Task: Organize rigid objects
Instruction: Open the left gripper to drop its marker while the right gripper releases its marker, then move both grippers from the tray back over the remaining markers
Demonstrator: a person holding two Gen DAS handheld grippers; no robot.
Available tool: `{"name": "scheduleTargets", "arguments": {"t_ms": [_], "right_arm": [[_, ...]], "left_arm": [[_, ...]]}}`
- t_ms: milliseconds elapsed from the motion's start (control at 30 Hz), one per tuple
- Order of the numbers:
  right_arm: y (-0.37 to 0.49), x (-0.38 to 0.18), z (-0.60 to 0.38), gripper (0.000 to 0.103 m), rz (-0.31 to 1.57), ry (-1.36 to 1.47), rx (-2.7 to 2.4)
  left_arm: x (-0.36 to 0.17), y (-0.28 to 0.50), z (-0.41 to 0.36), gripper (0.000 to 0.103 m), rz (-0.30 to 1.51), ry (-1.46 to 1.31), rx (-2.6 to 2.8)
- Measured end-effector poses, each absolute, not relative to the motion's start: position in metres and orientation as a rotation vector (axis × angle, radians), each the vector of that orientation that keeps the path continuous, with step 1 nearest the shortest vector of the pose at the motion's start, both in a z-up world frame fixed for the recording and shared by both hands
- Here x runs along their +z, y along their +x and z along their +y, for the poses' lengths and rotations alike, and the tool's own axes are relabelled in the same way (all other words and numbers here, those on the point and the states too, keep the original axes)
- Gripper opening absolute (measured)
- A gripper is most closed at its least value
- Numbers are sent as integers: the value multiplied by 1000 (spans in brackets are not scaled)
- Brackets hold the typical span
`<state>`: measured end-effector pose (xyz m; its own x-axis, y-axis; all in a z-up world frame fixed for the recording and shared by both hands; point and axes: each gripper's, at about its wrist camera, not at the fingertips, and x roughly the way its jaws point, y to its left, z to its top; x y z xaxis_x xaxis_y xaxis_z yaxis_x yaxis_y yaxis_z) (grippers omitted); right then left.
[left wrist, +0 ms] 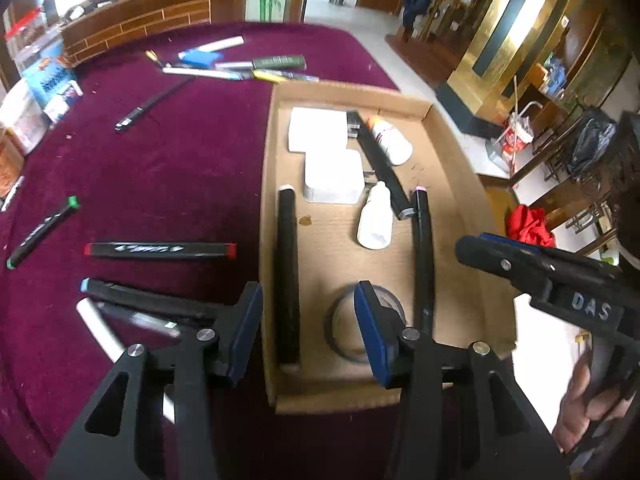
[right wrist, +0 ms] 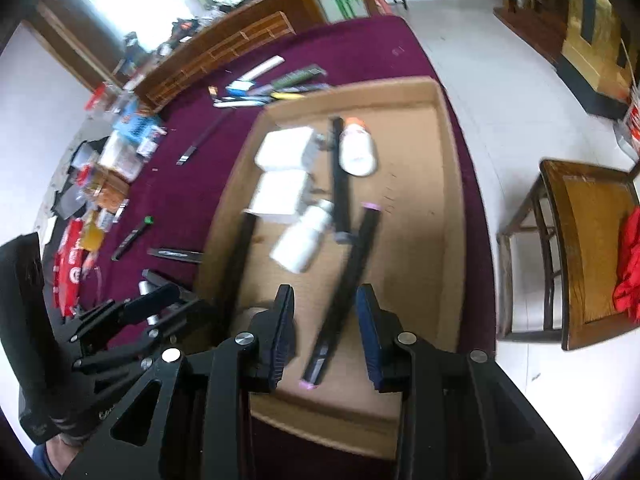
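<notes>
A shallow cardboard tray (left wrist: 460,184) lies on the maroon tablecloth (left wrist: 168,168). In it lie two white blocks (left wrist: 318,130), two white bottles (left wrist: 374,218), several black markers (left wrist: 289,280) and a round tape roll (left wrist: 348,332). My left gripper (left wrist: 308,336) is open and empty above the tray's near left wall. My right gripper (right wrist: 326,336) is open; a pink-capped black marker (right wrist: 346,280) lies in the tray (right wrist: 448,200) below its fingers, not gripped. The right gripper also shows in the left wrist view (left wrist: 520,264). Loose markers (left wrist: 160,249) lie on the cloth left of the tray.
More pens and a blue box (left wrist: 240,64) lie at the table's far side. Snack packets and boxes (right wrist: 112,160) crowd the left edge. A wooden chair (right wrist: 592,248) with red cloth stands on the floor to the right.
</notes>
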<state>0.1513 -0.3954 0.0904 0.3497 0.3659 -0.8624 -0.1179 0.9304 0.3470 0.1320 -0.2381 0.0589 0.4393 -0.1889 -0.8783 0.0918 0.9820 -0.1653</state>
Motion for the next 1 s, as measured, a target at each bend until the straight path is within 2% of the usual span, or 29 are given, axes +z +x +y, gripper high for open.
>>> {"name": "scheduleTargets", "arguments": {"t_ms": [367,667,1000], "right_arm": [[129,99,-277,29,1202,219,555],[89,88,-131,29,1273,62,806],[34,60,-22,29,1378,-87,954]], "left_arm": [[92,35,-132,46,996,-165,-2],[88,-52,-32,46,954,-284,204],[88,-139,30,46,899,-322,364]]}}
